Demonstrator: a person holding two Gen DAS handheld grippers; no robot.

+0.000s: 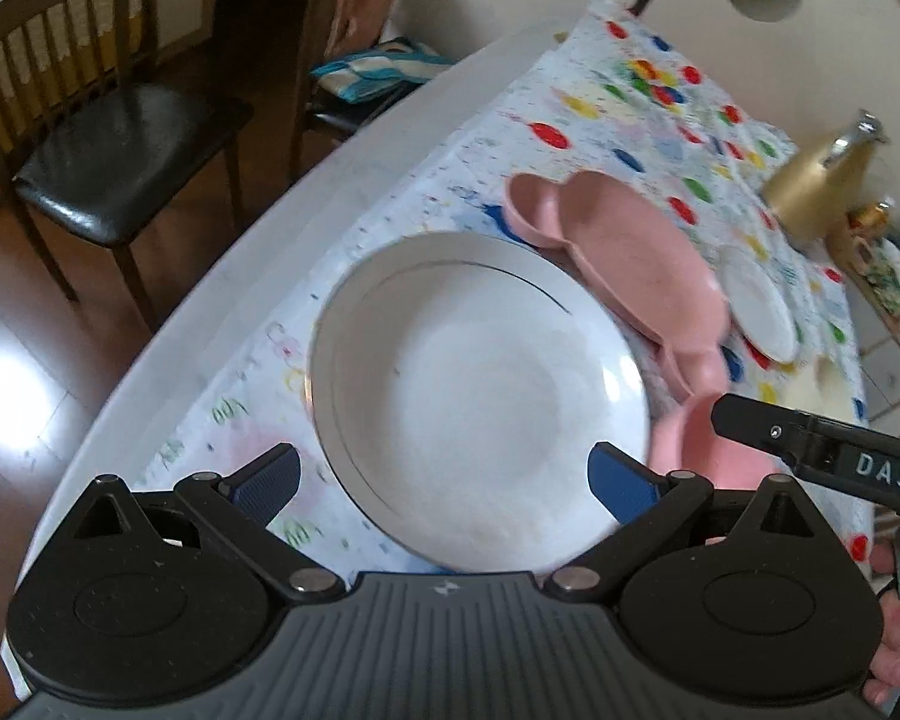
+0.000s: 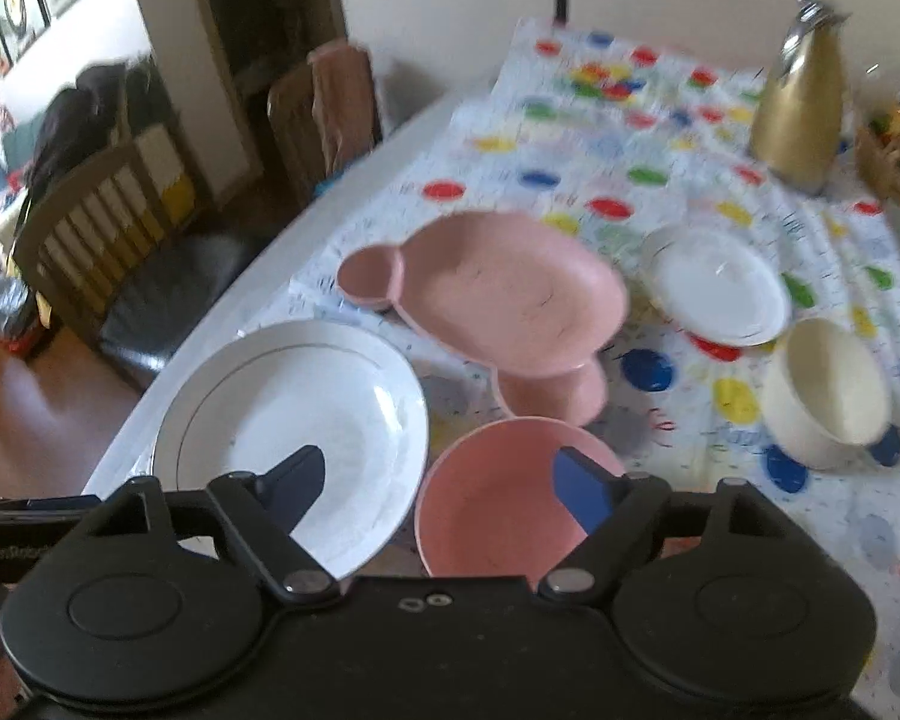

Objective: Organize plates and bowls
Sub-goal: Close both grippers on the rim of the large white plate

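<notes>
Both grippers spread wide and empty — left gripper [image 1: 444, 474] over the near white plate [image 1: 480, 384], right gripper [image 2: 441, 489] above the pink bowl [image 2: 498, 498] — advise pinching rims squarely before lifting.

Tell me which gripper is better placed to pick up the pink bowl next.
The right gripper. Its open fingers already sit over the pink bowl, with one finger above the bowl's inside. The left gripper is open around the large white plate instead, and the bowl sits off to its right.
</notes>
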